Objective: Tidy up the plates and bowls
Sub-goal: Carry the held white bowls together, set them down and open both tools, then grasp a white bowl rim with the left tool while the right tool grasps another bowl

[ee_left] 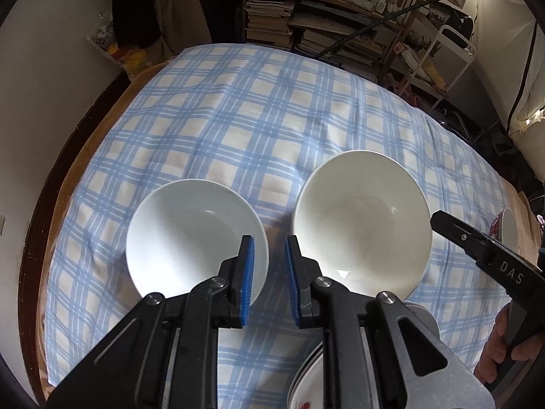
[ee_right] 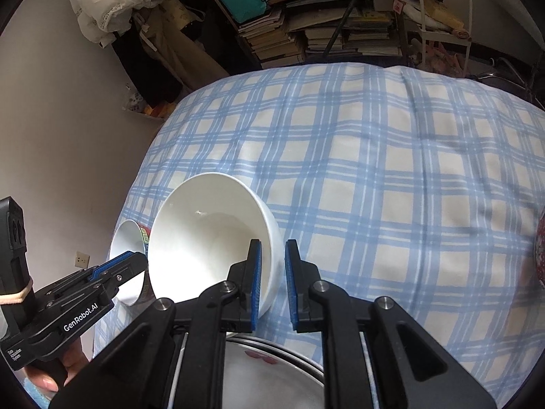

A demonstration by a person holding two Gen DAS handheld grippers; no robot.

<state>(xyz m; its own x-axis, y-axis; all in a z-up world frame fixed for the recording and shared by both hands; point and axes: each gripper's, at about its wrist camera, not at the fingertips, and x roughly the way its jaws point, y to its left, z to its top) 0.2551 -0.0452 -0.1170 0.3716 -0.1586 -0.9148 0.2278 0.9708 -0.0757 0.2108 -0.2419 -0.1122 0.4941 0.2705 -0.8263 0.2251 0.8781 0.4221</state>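
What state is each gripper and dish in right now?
left bowl, upright, empty, on cloth.
right bowl, upright, empty, on cloth.
left gripper, slightly open, empty.
right gripper, slightly open, right bowl's rim showing between pads, not clamped.
plate stack, nested, beneath the grippers.
far-right bowl, partly hidden.

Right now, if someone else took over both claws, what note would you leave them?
Left claw: slightly open at the right rim of the left white bowl, not clamping.
Right claw: slightly open astride the rim of the right white bowl, not clamping.
Both bowls stand apart, side by side on the checked tablecloth. The plate stack is at the near edge, and a red-patterned bowl is at the far right.
Done: plates look stacked.
Left: probably nesting the bowls.
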